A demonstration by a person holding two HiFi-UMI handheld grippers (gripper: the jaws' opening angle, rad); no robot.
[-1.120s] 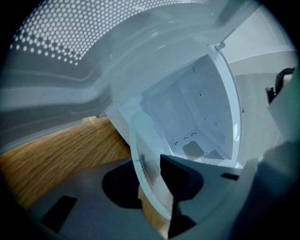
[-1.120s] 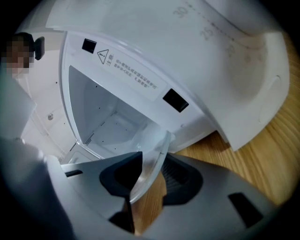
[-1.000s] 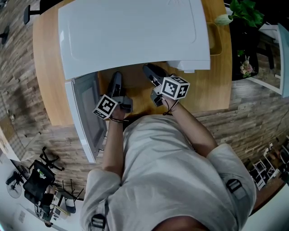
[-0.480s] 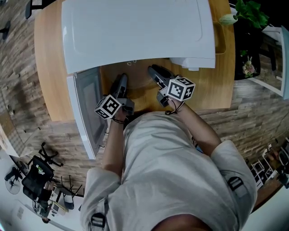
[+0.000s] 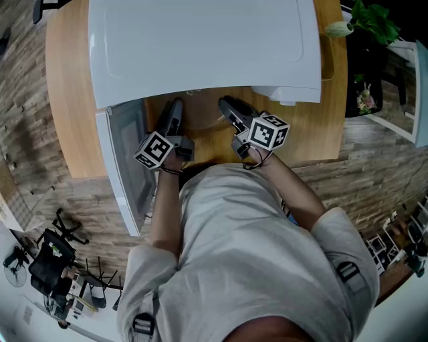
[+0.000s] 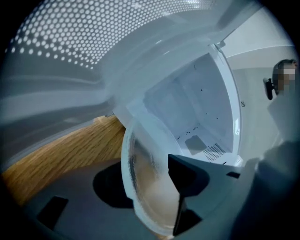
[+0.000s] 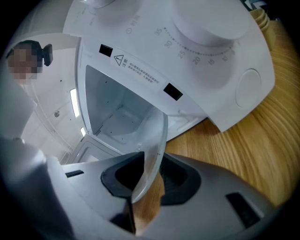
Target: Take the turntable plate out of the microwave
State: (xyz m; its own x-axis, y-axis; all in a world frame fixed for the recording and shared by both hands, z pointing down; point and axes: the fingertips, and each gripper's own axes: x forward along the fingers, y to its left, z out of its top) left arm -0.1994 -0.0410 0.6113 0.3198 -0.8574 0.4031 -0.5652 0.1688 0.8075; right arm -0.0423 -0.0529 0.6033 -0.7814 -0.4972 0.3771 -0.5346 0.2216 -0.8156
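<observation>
Big white microwave (image 5: pixel 200 47) fills the top of the head view, and its lid-like top hides the cavity completely from up here. The person's grey shirt (image 5: pixel 247 254) blocks the lower half of that view and the near edge of the counter (image 5: pixel 67 100). The microwave door (image 5: pixel 124 174) hangs open to the left, seen edge-on, its lower end cut off behind an arm.

Now the turntable plate (image 6: pixel 145 187): it's out at the mouth of the cavity, clear glass, tipped up steeply on edge over the wood. From the head view it is barely a glint. In the gripper views its lower rim is lost behind the tool bodies, so I can't tell whether it touches the counter.

Left tool (image 6: pixel 140 173): jaws have just been opening and stand spread wide, the plate between them but not squeezed. Right tool (image 7: pixel 147 176): jaws have just been closing, and the plate's rim runs down between its two dark pads, pinched there. In the head view both tools' tips are tucked under the microwave's front overhang.

The counter is light wood with rounded corners. Around it lies a wood-plank floor (image 5: pixel 374 167). A black office chair (image 5: pixel 57 267) sits bottom left, partly cropped, and a green plant (image 5: pixel 364 17) peeks in top right.
</observation>
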